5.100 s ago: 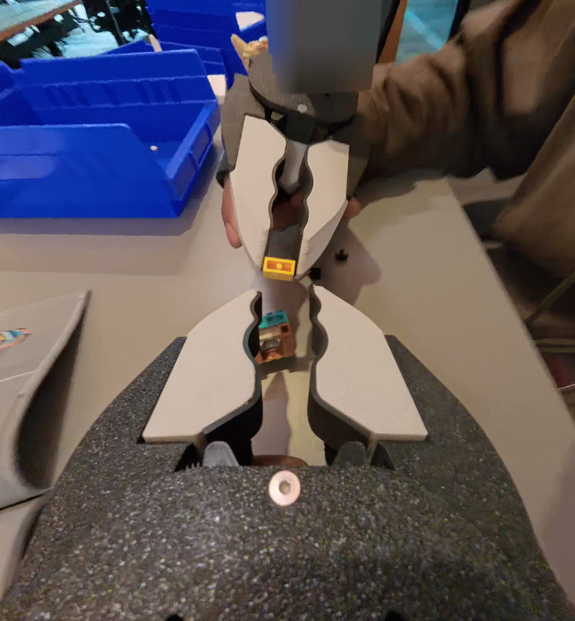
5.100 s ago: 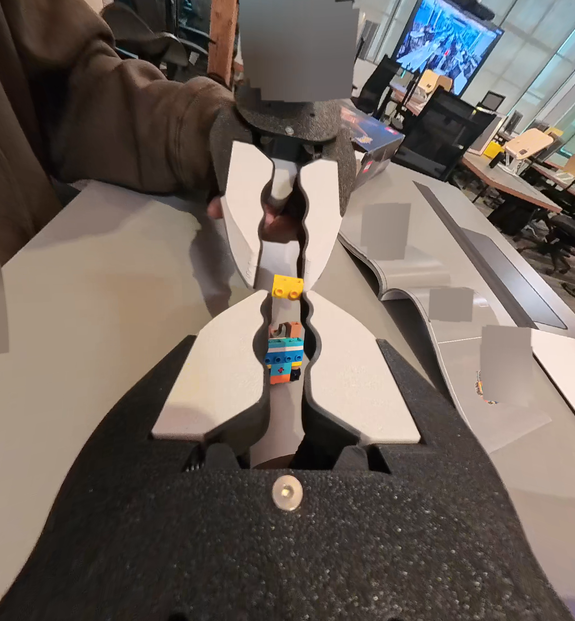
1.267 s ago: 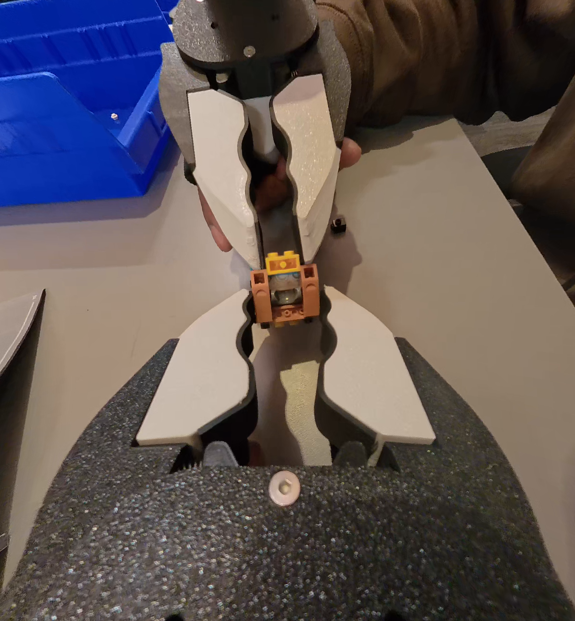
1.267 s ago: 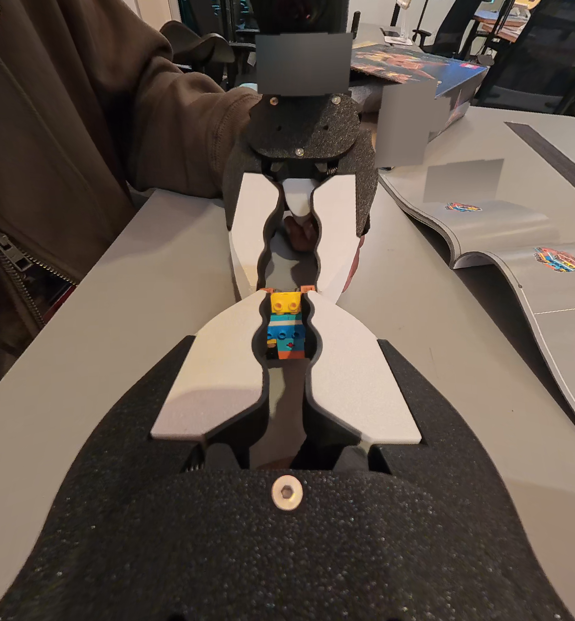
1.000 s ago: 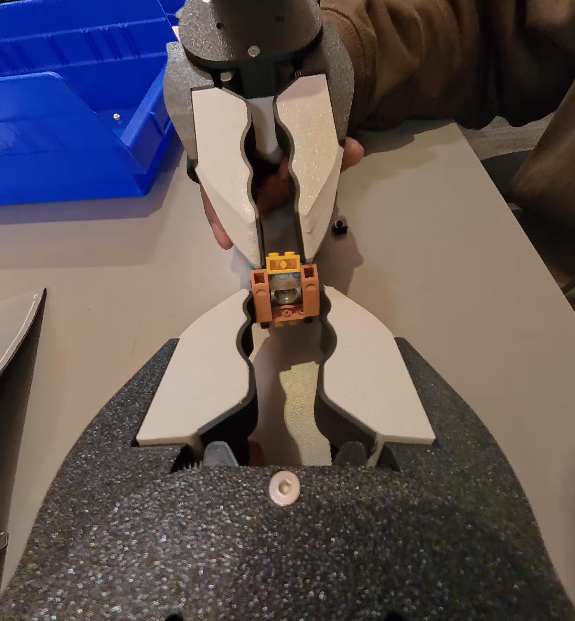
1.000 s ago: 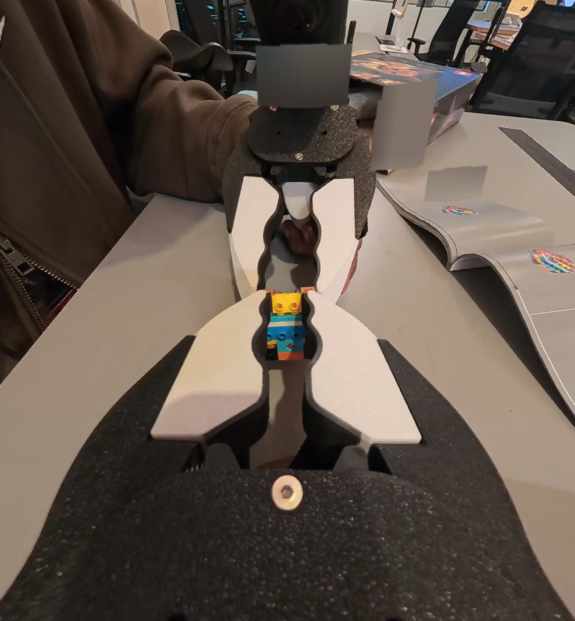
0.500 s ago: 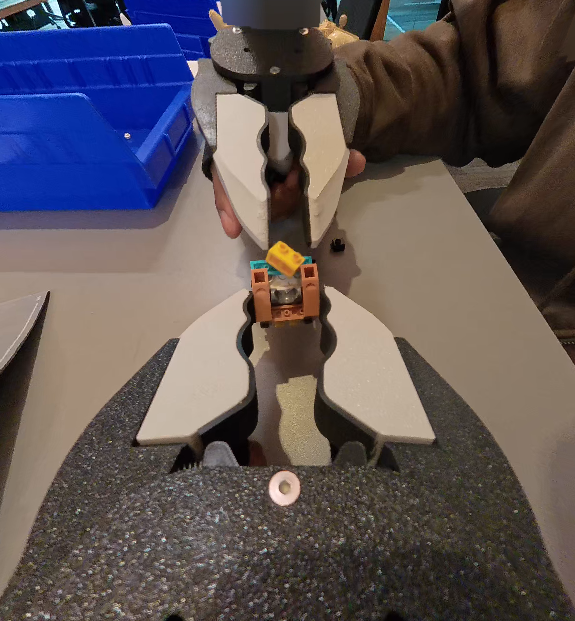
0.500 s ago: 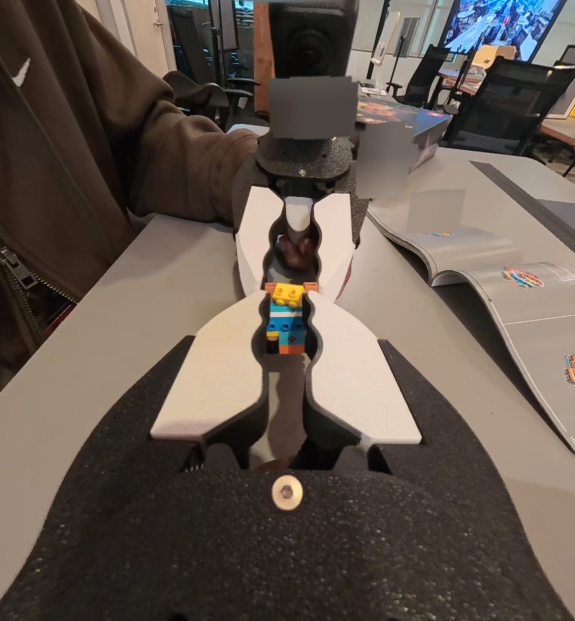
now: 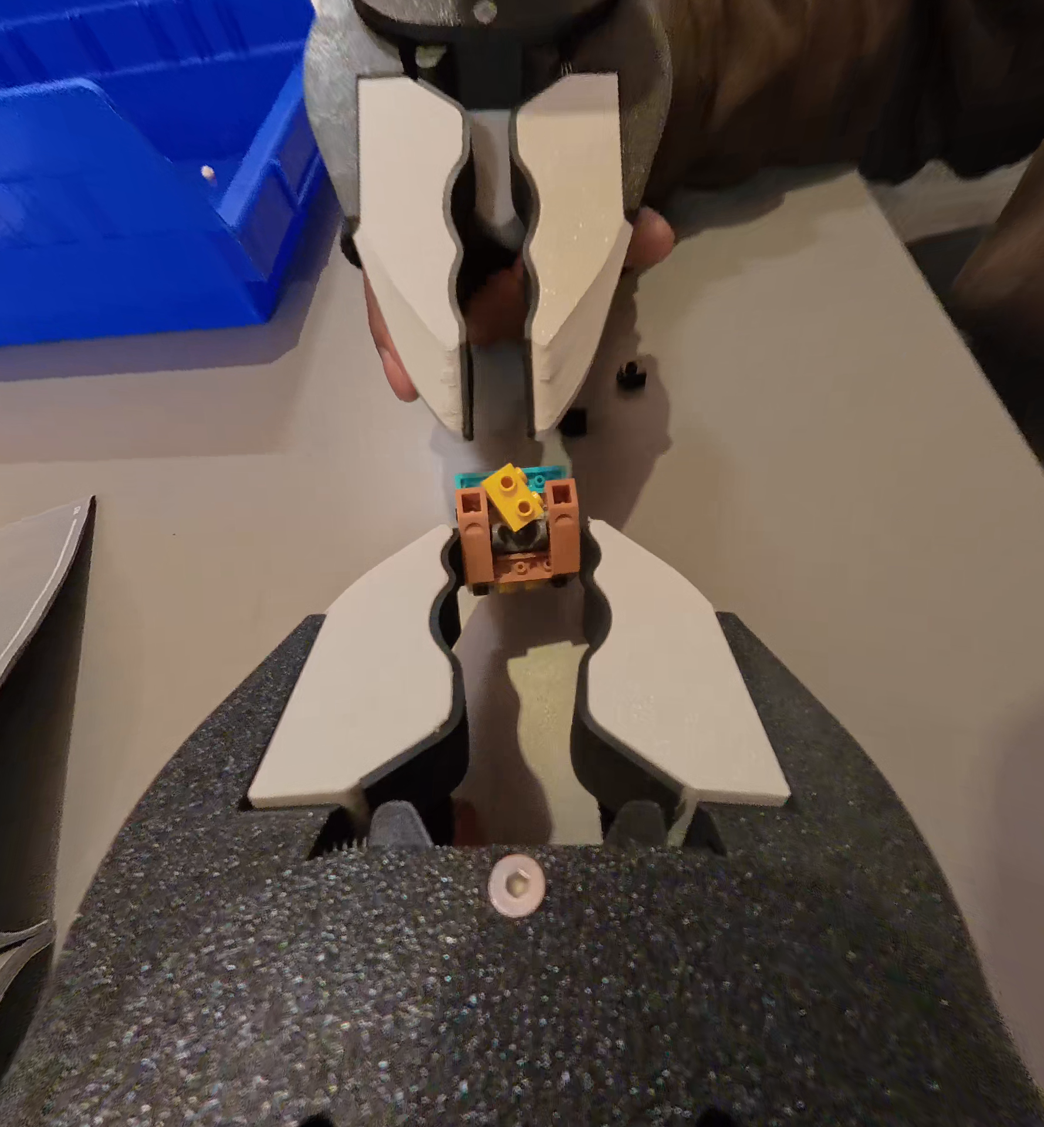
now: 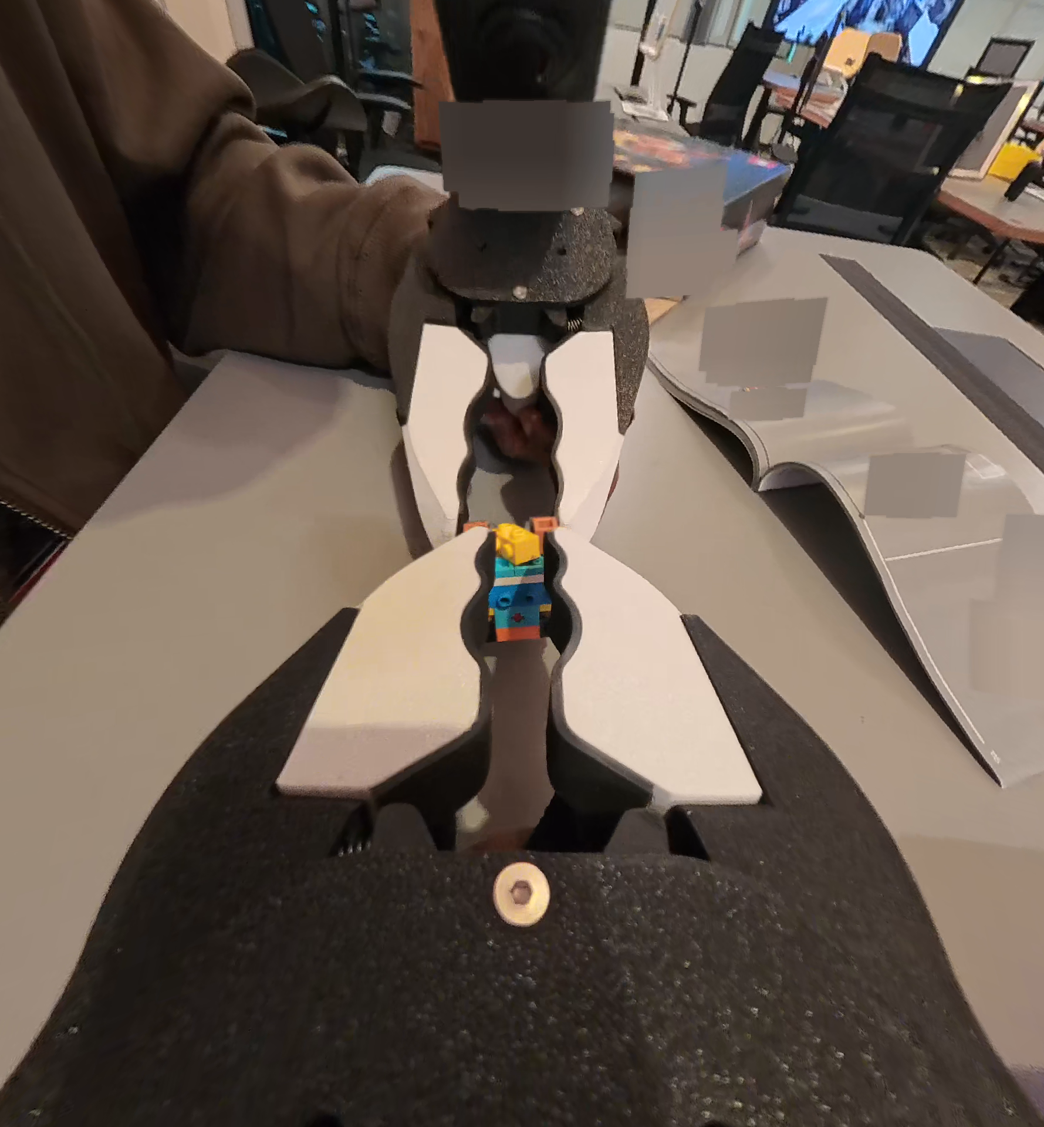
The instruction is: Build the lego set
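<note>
On the grey surface (image 9: 812, 488) stands a blue bin (image 9: 111, 201) at the far left, and an open booklet (image 10: 909, 506) lies to one side. The left tongs (image 9: 519, 549) are closed on the brown sides of the small lego model (image 9: 516, 552), held above the surface. The right tongs (image 9: 498, 427) are a little open and empty, just beyond the model, where a yellow brick (image 9: 510, 501) lies tilted and loose on top.

Your grey table (image 9: 812, 488) carries blue bins (image 9: 111, 201) at its far left, an open instruction booklet (image 10: 909, 518), a boxed set (image 10: 745, 189) beyond it, and two small black pieces (image 9: 631, 373) lying loose.
</note>
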The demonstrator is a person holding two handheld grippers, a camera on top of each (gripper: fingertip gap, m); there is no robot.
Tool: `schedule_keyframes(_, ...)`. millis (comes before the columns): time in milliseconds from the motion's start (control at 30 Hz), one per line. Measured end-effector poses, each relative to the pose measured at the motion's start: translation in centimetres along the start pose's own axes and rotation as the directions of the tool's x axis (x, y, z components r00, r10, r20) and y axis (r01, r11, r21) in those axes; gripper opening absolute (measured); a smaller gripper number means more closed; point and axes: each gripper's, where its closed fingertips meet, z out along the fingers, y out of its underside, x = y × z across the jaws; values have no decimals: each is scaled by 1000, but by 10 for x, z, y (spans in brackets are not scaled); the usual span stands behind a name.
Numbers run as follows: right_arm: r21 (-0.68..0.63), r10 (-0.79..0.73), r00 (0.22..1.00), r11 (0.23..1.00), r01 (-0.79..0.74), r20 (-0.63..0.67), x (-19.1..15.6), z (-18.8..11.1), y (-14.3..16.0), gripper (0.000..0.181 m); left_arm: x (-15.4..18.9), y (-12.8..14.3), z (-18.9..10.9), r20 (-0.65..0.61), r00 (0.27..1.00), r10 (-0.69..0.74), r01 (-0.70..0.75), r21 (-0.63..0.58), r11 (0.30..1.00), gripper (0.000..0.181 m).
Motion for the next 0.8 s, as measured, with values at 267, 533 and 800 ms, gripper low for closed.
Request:
schedule_keyframes(267, -87, -60, 998, 994, 59, -2, -6, 11, 11, 12, 2, 13, 2, -14, 1000, 9, -10, -86, 996, 37)
schedule_keyframes(533, -156, -93, 995, 984, 89, -21, -5, 17, 19, 8, 2, 18, 5, -13, 1000, 12, -13, -128, 992, 37)
schedule_keyframes(800, -183, -90, 995, 980, 81, -44, 0, 17, 23, 0, -2, 20, 0, -2, 1000, -10, 9, -120, 993, 38)
